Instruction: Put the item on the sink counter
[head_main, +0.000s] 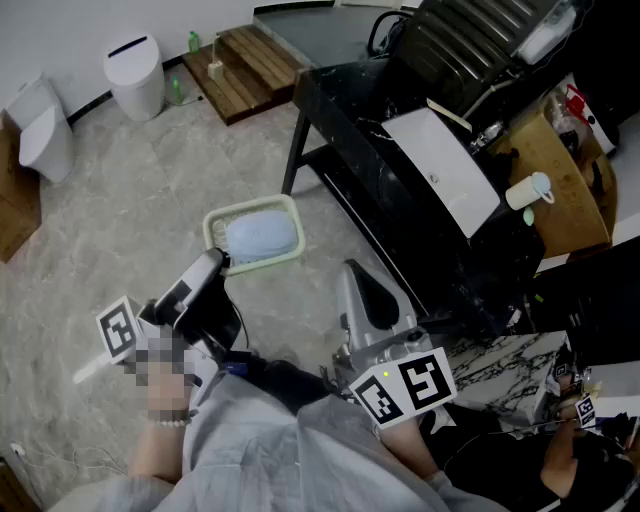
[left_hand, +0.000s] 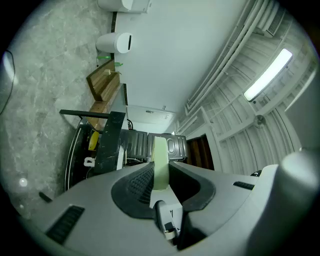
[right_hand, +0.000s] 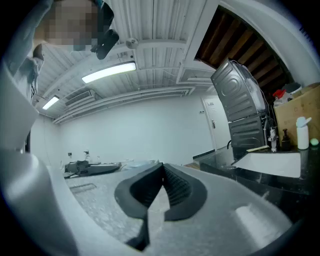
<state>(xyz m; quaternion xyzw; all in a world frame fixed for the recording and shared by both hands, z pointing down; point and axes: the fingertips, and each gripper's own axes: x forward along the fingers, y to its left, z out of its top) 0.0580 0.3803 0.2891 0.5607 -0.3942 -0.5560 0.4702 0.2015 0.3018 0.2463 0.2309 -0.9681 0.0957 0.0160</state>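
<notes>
Now left tool (head_main: 222, 262) grips pale basket (head_main: 250, 207) holding blue bundle (head_main: 262, 238).

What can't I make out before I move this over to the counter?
- Inside the basket: head view shows a pale blue thing, too soft to identify.
- Below the basket's rim: in the left gripper view only the rim shows, between the left gripper's jaws; that gripper's body hides the rest.
- The sink counter: black and dim in head view; free space unclear.
- Right gripper view: basket out of frame; the right gripper is shut, empty.
</notes>
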